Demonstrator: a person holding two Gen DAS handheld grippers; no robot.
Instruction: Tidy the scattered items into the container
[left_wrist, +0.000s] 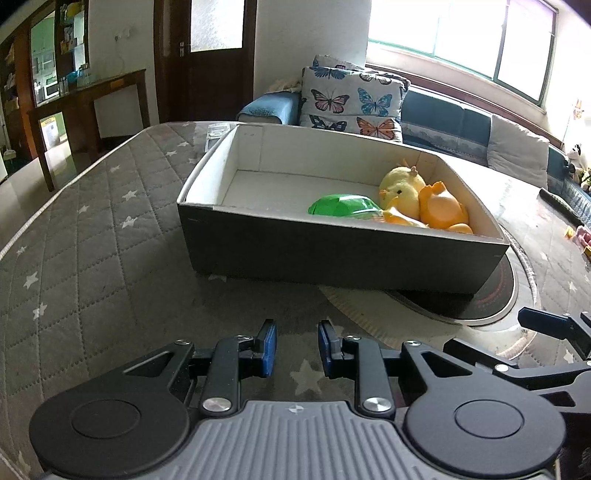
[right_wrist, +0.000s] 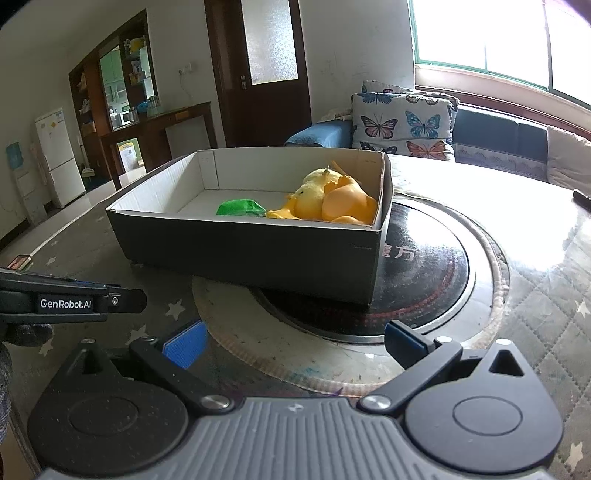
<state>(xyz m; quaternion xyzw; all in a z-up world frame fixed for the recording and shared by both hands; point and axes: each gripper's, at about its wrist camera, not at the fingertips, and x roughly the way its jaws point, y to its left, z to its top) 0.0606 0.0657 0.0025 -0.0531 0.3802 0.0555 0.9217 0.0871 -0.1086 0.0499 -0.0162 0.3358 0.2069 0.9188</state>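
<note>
A grey cardboard box (left_wrist: 332, 254) with a white inside stands on the table ahead of both grippers; it also shows in the right wrist view (right_wrist: 258, 254). In its right end lie a yellow plush chick (left_wrist: 400, 186), an orange toy (left_wrist: 443, 206) and a green toy (left_wrist: 343, 205); the right wrist view shows the chick (right_wrist: 314, 192), orange toy (right_wrist: 347, 206) and green toy (right_wrist: 240, 207) too. My left gripper (left_wrist: 297, 349) is near the table, its jaws a narrow gap apart and empty. My right gripper (right_wrist: 291, 345) is wide open and empty.
The table wears a grey quilted cover with white stars (left_wrist: 92, 236). A round black hob plate (right_wrist: 424, 280) lies under the box's right corner. Small items lie at the far right table edge (left_wrist: 581, 236). A sofa with butterfly cushions (left_wrist: 351, 99) stands behind.
</note>
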